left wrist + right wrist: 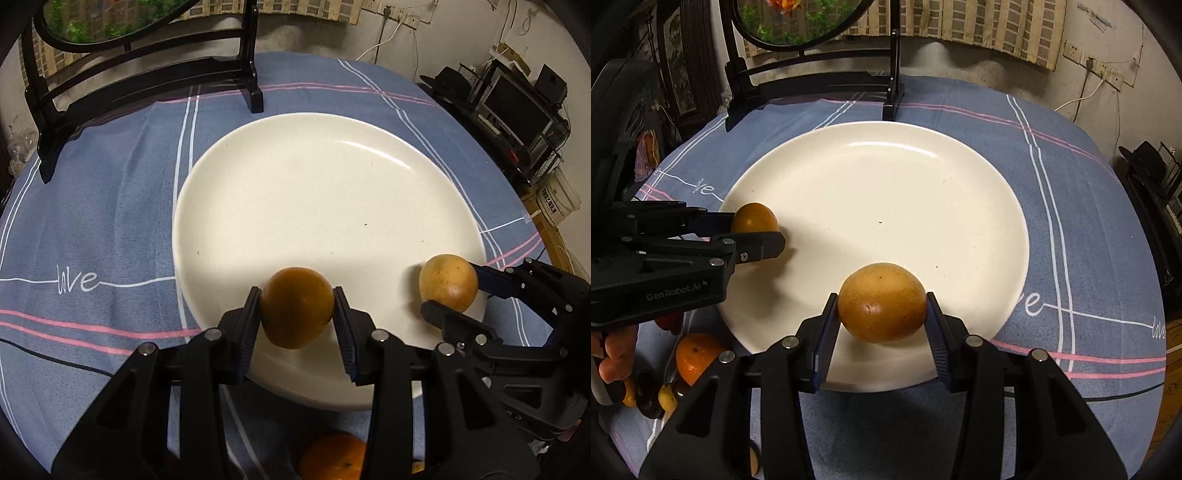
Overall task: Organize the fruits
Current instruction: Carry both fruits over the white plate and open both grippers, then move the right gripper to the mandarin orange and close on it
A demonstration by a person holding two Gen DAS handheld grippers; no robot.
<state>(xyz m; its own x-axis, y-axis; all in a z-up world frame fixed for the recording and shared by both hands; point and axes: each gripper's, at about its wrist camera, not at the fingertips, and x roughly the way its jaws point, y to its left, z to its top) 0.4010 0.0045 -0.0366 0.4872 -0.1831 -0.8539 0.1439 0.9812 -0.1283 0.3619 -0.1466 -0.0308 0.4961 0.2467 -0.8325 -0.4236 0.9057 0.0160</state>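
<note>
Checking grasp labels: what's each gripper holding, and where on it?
Left gripper: round brownish-orange fruit, pads on its opposite sides. Right gripper: round yellowish-orange fruit, also pinched across its sides. Both are over the white round plate.

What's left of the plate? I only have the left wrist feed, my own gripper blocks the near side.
Observer: A pile of fruit sits on the cloth beside the near left rim of the plate, including a bright orange, small dark fruits and small yellow ones.
Operator: Is the right gripper's fruit properly clamped? I see it side-on only.
Observer: Yes. The right gripper has both pads against the pale orange fruit, above the near part of the plate.
Operator: Anything behind the stand?
Observer: The black stand holds a round mirror; an orange flower shows at its top.
</note>
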